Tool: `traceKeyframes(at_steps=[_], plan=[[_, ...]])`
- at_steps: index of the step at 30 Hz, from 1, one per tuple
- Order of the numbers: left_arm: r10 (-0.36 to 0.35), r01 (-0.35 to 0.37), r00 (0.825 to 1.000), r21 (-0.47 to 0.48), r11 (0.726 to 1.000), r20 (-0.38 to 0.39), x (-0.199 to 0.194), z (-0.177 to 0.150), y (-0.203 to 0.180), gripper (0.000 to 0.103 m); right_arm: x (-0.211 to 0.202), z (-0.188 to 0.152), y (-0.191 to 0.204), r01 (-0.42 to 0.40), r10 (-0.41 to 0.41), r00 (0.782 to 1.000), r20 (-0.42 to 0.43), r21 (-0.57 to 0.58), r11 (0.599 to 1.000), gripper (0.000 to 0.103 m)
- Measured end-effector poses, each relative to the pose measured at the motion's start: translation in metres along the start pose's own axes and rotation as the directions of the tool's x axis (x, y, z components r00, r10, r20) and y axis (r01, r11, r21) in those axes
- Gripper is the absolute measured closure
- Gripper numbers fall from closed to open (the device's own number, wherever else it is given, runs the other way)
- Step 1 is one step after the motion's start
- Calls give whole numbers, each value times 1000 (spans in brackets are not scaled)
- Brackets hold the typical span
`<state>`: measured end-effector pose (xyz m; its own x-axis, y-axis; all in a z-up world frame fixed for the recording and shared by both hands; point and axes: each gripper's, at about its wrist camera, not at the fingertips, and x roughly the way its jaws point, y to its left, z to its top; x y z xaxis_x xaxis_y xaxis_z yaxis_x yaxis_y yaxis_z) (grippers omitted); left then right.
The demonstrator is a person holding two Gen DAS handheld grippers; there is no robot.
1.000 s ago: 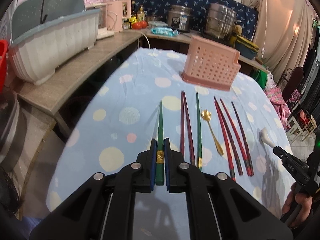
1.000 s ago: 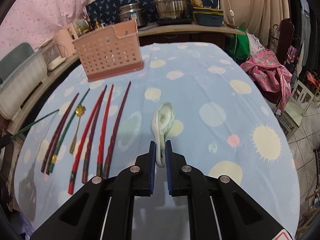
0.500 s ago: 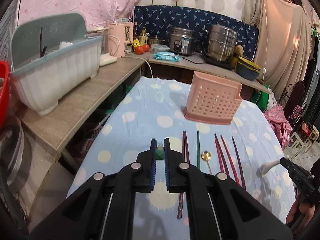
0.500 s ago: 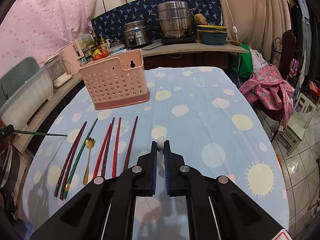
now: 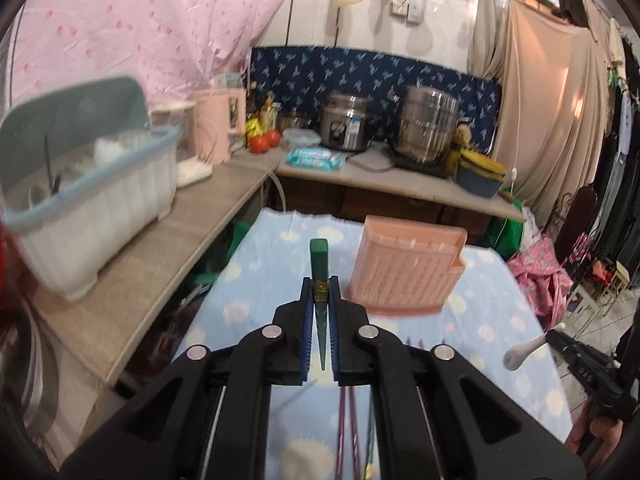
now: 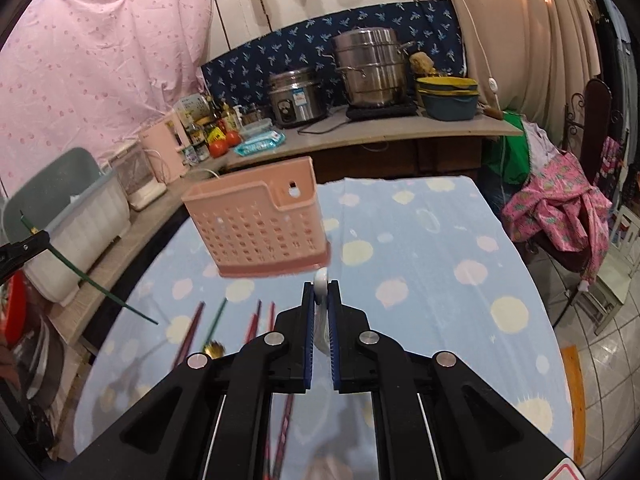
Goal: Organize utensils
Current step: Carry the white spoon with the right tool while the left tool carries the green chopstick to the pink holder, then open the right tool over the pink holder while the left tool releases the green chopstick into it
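Both grippers are lifting utensils off the bench toward the pink basket.

On the left, the left gripper (image 5: 320, 308), fingers closed on a green chopstick (image 5: 319, 264), is now raised clear of the spotted bench (image 6: 432, 248); on the right, the right gripper (image 6: 321, 312) is gripping a white spoon (image 6: 320, 280). The pink basket (image 6: 256, 224) is standing just beyond, so dropping in looks next; other chopsticks (image 6: 192, 332) are still lying near.

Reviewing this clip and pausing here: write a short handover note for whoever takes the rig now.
Left gripper: shut on green chopstick, held above the table.
Right gripper: shut on white spoon, also off the table.
Pink basket: upright on the blue cloth; nothing visibly in it yet.
Left: basket both held pieces, then the red chopsticks, second green chopstick and gold spoon on the cloth.
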<state>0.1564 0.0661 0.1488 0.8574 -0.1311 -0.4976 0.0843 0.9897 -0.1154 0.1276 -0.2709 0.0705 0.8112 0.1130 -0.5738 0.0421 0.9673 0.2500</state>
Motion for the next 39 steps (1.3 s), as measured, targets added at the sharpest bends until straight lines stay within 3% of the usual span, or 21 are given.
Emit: traceKeyframes(at_steps=[7, 11, 14, 22, 27, 30, 31, 33, 35, 39], plan=[[-53, 51, 989, 17, 999, 135, 13, 76, -28, 96, 24, 66, 12, -90, 90, 994, 53, 1, 996, 97], [-88, 86, 978, 20, 996, 189, 30, 116, -47, 96, 45, 108, 19, -124, 123, 987, 107, 3, 992, 97], [-93, 89, 976, 26, 996, 198, 49, 129, -58, 96, 64, 127, 21, -152, 149, 982, 120, 15, 988, 97], [-89, 87, 991, 17, 996, 99, 109, 110, -67, 96, 133, 126, 17, -185, 183, 983, 29, 76, 980, 97], [-78, 78, 996, -1, 997, 41, 130, 92, -60, 96, 157, 114, 15, -154, 156, 988, -13, 73, 985, 96], [-76, 76, 997, -3, 997, 25, 135, 84, -58, 95, 159, 107, 13, -134, 135, 991, -10, 76, 988, 92], [-69, 69, 997, -5, 998, 26, 134, 82, -57, 95, 157, 104, 12, -121, 122, 993, -1, 73, 990, 82], [-52, 52, 998, -7, 999, 31, 131, 78, -56, 82, 147, 103, 12, -103, 101, 995, 27, 66, 993, 64], [-37, 37, 998, -11, 999, 44, 126, 76, -54, 65, 134, 101, 11, -91, 88, 995, 50, 58, 994, 60], [-25, 26, 999, -16, 1000, 41, 111, 66, -49, 64, 111, 94, 7, -87, 83, 995, 60, 53, 995, 60]])
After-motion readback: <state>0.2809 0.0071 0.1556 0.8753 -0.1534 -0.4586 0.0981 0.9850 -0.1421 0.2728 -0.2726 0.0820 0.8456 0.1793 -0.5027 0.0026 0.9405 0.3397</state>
